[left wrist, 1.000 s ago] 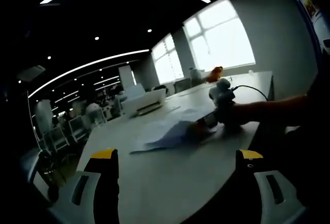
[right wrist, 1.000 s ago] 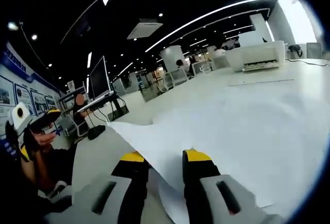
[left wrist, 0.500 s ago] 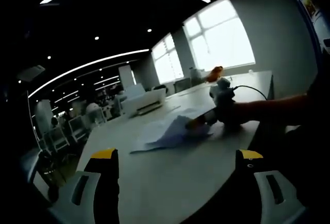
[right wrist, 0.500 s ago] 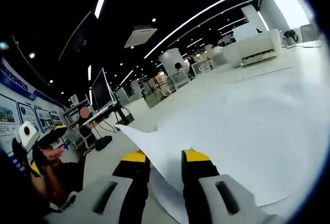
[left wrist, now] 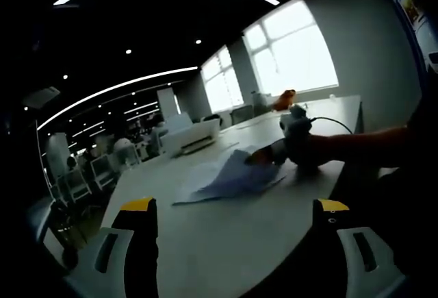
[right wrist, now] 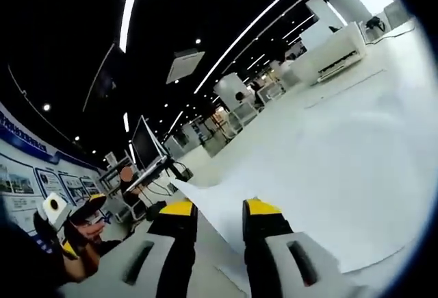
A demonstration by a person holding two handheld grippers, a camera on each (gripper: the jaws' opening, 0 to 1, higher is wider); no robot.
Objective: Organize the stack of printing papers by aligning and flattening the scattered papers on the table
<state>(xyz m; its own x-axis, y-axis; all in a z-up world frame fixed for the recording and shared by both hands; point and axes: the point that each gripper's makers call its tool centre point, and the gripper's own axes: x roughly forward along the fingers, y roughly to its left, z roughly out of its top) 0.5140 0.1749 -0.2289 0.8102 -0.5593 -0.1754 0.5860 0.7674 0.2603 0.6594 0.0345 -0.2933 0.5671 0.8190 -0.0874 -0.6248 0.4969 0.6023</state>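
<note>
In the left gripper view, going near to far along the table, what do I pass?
Left gripper's own jaw tips → loose paper sheets, lifted at their far side by the right gripper → white printer → orange object by the windows.

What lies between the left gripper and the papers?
Bare table, in the left gripper view: nothing sits between the left gripper and the papers.

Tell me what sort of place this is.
Probably an open-plan office: a printer stands on the long white table, a monitor sits on a stand, and office chairs fill the background.
</note>
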